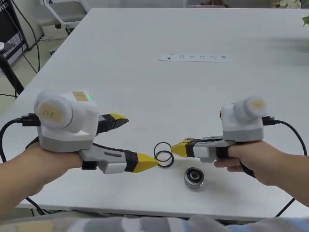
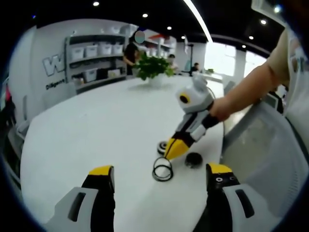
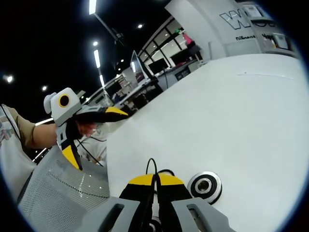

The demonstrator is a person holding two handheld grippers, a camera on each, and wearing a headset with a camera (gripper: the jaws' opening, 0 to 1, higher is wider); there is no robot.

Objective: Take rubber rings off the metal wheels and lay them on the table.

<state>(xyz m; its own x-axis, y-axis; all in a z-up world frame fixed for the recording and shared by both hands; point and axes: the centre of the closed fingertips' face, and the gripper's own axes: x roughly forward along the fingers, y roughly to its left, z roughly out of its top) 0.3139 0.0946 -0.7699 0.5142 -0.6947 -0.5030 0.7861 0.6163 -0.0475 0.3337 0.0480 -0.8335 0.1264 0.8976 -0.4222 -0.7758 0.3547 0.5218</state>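
Observation:
Thin black rubber rings (image 1: 164, 155) lie looped together near the table's front edge. My right gripper (image 1: 177, 149) is shut, and a thin black ring (image 3: 150, 166) rises from between its yellow tips. A metal wheel (image 1: 194, 177) with a dark rim lies flat just right of the rings, under the right gripper (image 3: 154, 181); it also shows as wheel (image 3: 205, 185) and wheel (image 2: 194, 159). My left gripper (image 1: 134, 141) stands open, its lower yellow tip almost touching the rings (image 2: 162, 170). A second round piece (image 2: 161, 146) sits partly hidden behind the right gripper's tip.
The white table (image 1: 159, 92) stretches far ahead, with a flat white strip (image 1: 195, 58) lying across its middle. A potted plant (image 2: 152, 67) stands at the far end. The table's front edge (image 1: 145, 211) runs close below the wheel. Black cables trail from both grippers.

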